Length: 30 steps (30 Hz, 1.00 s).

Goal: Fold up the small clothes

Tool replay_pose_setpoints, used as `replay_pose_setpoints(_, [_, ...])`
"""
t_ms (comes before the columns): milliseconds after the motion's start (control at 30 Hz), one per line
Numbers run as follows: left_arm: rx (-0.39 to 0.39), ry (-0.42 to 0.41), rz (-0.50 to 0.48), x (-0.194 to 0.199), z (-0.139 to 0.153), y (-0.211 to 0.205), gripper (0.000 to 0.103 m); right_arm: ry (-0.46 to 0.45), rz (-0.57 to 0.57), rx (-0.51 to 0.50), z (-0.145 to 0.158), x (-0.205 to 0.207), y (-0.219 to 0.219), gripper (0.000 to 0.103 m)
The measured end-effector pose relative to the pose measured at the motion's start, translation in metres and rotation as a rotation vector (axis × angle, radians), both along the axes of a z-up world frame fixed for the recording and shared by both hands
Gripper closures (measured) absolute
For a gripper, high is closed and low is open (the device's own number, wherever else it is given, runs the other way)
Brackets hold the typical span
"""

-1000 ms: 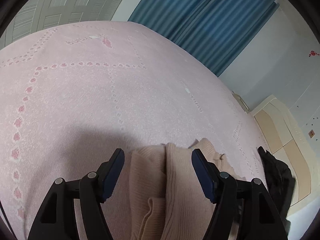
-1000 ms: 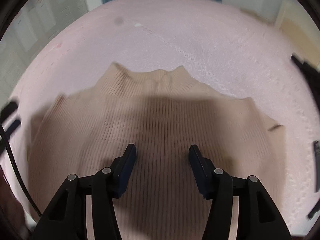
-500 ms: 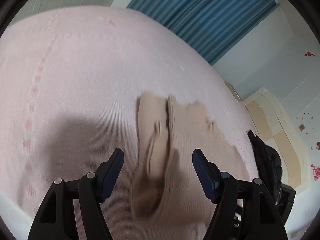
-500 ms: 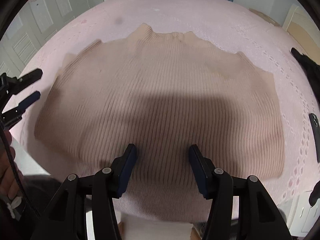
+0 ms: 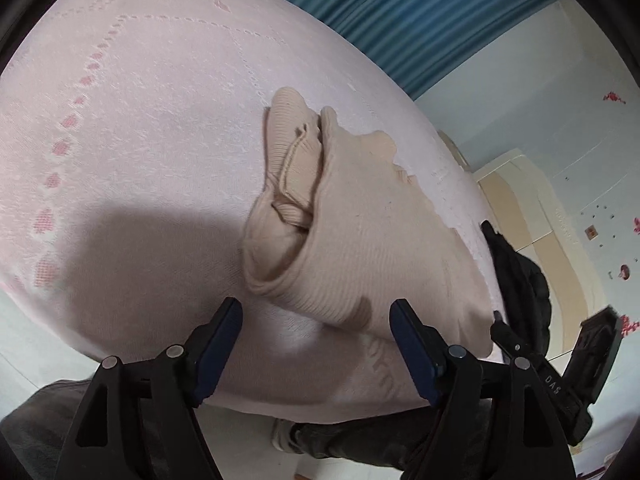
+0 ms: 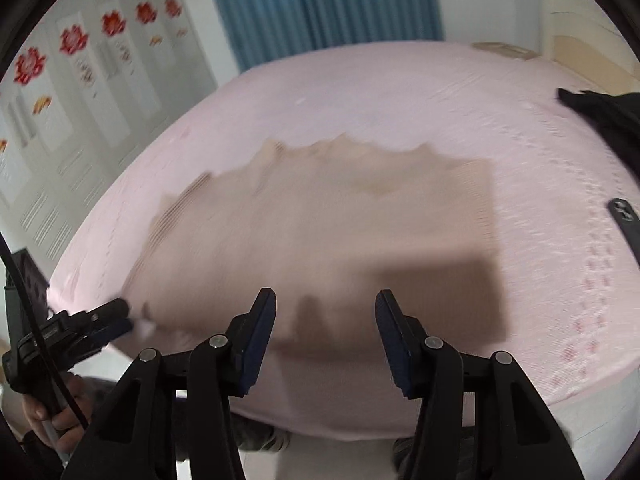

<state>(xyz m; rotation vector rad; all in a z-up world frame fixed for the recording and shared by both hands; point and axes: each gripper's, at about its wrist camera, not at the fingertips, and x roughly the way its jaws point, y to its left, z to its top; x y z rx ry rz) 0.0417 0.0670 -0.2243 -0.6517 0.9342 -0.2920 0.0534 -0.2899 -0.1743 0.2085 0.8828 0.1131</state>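
While the beige ribbed sweater [image 5: 360,240] lies spread on the pink bedspread [image 5: 140,120], we note both tongs clear of it. In the left wrist view the left gripper [image 5: 316,344] hangs over the near edge of the bed, its jaws opening, with bare bedspread and the sweater's lower corner seen in the gap; the pads press on nothing. The sweater runs from about 12 o'clock of that gripper out to 2 o'clock, its sleeve [image 5: 288,184] folded in along the left side. At 9 to 11 o'clock the bedspread is open and bare. At 3 o'clock a dark garment [image 5: 520,280] lies at the right edge of the bed, just beside the sweater's hem.

In the right wrist view (blurred) the right gripper [image 6: 326,332] stands spread, nothing pinched, with the sweater [image 6: 320,220] directly at 12 o'clock and its near hem just beyond the fingertips. The bed's near edge curves below the jaws. The left gripper [image 6: 116,318] shows at 9 o'clock, at the sweater's left lower corner; we cannot tell whether it touches. A dark flat object [image 6: 628,224] lies at 3 o'clock, well apart from the sweater. Free bedspread remains from 1 to 3 o'clock.
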Motion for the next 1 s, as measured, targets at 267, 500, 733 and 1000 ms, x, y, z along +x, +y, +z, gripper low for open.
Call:
replay_pose_setpoints(267, [-0.149,0.026,0.113,0.035,-0.011,-0.004,0.032,0.011,-0.102,0.117,-0.018,-0.003,-0.045,0.051])
replay_pose_setpoints(500, [-0.15,0.058,0.202,0.064,-0.011,-0.009,0.053,-0.008,-0.157,0.227,-0.022,-0.005,-0.081,0.051])
replay_pose_setpoints(733, [-0.033,0.056,0.254,0.072,0.01,-0.023,0.08,-0.18,-0.195,0.181,0.003,-0.025,-0.094,0.051])
replay_pose_setpoints(1000, [0.14,-0.055,0.207,0.077,0.083,-0.088,0.082,-0.176,-0.289,0.221,-0.001,-0.036,-0.131,0.051])
